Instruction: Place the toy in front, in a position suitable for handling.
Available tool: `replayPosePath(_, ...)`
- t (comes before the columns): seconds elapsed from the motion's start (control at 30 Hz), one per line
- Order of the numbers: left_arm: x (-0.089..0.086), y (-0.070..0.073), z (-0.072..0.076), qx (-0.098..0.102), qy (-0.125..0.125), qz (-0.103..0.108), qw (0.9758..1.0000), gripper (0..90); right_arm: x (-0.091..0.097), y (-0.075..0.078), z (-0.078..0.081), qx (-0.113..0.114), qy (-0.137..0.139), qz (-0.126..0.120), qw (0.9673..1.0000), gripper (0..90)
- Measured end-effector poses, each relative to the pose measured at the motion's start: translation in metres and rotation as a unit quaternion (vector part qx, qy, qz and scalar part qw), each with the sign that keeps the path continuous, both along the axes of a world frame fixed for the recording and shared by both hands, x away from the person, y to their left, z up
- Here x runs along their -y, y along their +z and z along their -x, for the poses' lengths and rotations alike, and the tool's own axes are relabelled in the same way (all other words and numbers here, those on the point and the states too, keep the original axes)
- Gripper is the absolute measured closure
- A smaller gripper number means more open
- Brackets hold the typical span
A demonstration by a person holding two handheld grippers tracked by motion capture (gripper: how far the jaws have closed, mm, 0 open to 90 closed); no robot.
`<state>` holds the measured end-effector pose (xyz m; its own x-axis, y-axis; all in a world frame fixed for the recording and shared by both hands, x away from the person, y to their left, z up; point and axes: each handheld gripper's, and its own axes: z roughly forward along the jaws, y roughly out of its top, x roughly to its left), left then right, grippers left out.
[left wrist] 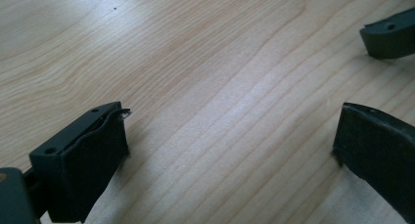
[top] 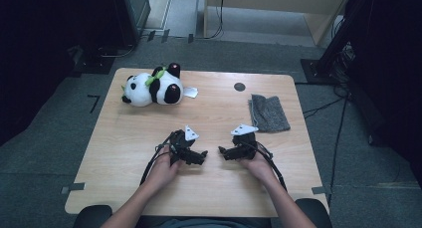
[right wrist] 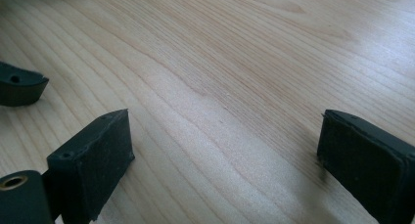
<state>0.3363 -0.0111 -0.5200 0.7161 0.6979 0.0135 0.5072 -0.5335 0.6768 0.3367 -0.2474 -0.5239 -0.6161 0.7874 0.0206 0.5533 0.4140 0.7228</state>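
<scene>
A black and white plush panda [top: 153, 87] with a green leaf lies on its side at the far left of the wooden table [top: 124, 138]. A folded grey cloth [top: 268, 113] lies at the far right. Both grippers rest low over the near middle of the table, facing each other. My left gripper [top: 203, 156] [left wrist: 230, 141] stands open with bare wood between its jaws. My right gripper [top: 222, 151] [right wrist: 225, 145] is open too, holding nothing. In each gripper view, a jaw tip of the other gripper shows at the edge.
A small white tag [top: 190, 92] lies beside the panda. A dark round spot [top: 239, 86] marks the table's far side. Cables [top: 328, 106] run over the grey floor on the right. Dark equipment stands around the table's far corners.
</scene>
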Motion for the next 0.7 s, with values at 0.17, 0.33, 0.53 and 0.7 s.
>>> replayPosePath(0.17,0.0034,-0.0001,0.0011,-0.001,0.016,0.002,0.9999,0.0,-0.0003,0.0,0.0005,-0.001,-0.003,0.0,1.0,5.8)
replayPosePath(0.33,0.0052,-0.0001,0.0021,-0.001,0.021,0.002,0.9998,0.0,-0.0018,0.0,0.002,-0.001,-0.01,0.0,0.9999,5.2)
replayPosePath(0.53,0.0054,-0.0001,0.0024,-0.001,0.016,0.002,0.9999,0.0,-0.0019,0.0,0.002,-0.002,-0.01,0.0,1.0,5.1)
replayPosePath(0.7,0.0047,0.0,0.0028,-0.001,-0.009,0.0,1.0,0.0,-0.002,-0.0001,0.0023,-0.002,-0.011,0.0,0.9999,5.1)
